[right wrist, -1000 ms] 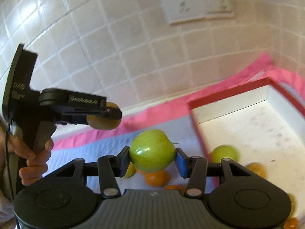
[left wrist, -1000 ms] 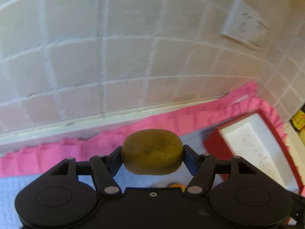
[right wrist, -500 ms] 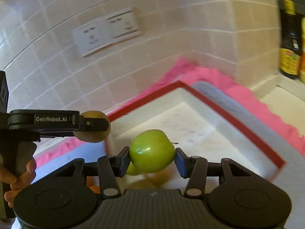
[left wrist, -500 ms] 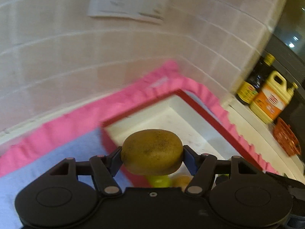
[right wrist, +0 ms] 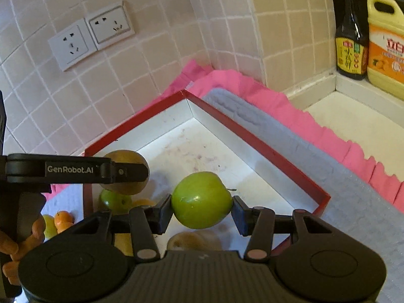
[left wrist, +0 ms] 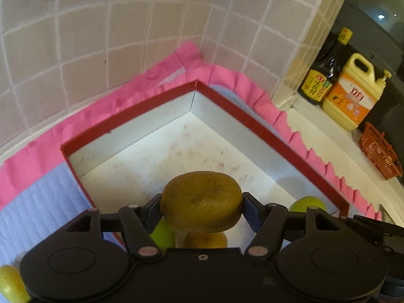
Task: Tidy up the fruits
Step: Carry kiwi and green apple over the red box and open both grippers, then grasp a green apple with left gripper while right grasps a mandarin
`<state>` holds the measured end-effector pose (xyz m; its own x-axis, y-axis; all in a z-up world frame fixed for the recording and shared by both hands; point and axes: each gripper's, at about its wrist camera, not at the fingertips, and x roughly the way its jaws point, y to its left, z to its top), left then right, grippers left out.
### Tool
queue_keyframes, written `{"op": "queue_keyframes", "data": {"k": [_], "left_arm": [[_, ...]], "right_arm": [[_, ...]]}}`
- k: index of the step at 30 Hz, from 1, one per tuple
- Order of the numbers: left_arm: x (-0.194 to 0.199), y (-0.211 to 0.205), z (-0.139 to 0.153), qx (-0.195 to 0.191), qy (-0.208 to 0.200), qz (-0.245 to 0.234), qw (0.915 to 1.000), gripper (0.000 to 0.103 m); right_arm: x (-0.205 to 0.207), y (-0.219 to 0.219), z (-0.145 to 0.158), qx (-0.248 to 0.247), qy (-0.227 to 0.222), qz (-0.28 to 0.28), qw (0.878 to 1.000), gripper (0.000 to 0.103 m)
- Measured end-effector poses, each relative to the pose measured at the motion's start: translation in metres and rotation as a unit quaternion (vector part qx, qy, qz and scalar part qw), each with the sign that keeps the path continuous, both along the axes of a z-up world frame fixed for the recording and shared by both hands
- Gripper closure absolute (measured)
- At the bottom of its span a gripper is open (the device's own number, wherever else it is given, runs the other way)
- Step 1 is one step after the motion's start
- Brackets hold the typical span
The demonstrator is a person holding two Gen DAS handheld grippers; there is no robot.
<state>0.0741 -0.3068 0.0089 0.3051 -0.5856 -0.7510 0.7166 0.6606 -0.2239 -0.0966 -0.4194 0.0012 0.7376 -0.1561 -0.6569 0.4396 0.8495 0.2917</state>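
**Both fruits now held over the box**

Tiled walls meet in a corner behind a pink-edged cloth (left wrist: 141, 101) on the counter, where a red-rimmed box (left wrist: 265, 131) with a white floor sits. A second ago the left camera faced mostly wall, with only a corner of the box at its right edge; now the box fills the middle of both views. The left gripper (left wrist: 202, 205) is clamped on a brown kiwi (left wrist: 200, 199), its jaws pressed to either end, and the kiwi hangs above the near part of the box floor. From the right camera the same kiwi (right wrist: 126, 171) shows over the box's left edge. The right gripper (right wrist: 202, 210) is closed on a green apple (right wrist: 202, 199), also held above the box interior; a second ago this apple was over the cloth, left of the box. Inside the box, below the grippers, lie another green apple (right wrist: 115, 200) and some yellowish fruit, partly hidden. Small oranges (right wrist: 63, 219) rest on the cloth outside the box's left wall. A dark sauce bottle (right wrist: 349, 38) and a yellow jug (right wrist: 385, 43), out of sight a second ago, stand on the counter to the right, with two wall sockets (right wrist: 91, 38) above
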Motion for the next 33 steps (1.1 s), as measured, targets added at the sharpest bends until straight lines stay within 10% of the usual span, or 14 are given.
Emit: {"op": "queue_keyframes", "data": {"k": [9, 16, 33], "left_arm": [[-0.002, -0.013, 0.005, -0.012, -0.006, -0.004, 0.9999, 0.039], [-0.005, -0.020, 0.019, 0.005, -0.017, 0.013, 0.9998, 0.024], [0.021, 0.060, 0.124, 0.022, -0.075, 0.094, 0.9925, 0.023]], "right_arm": [[0.011, 0.004, -0.007, -0.014, 0.023, 0.009, 1.000, 0.051], [0.007, 0.007, 0.000, -0.029, 0.024, 0.016, 0.999, 0.038], [0.024, 0.004, 0.125, -0.020, -0.073, 0.045, 0.996, 0.032]]}}
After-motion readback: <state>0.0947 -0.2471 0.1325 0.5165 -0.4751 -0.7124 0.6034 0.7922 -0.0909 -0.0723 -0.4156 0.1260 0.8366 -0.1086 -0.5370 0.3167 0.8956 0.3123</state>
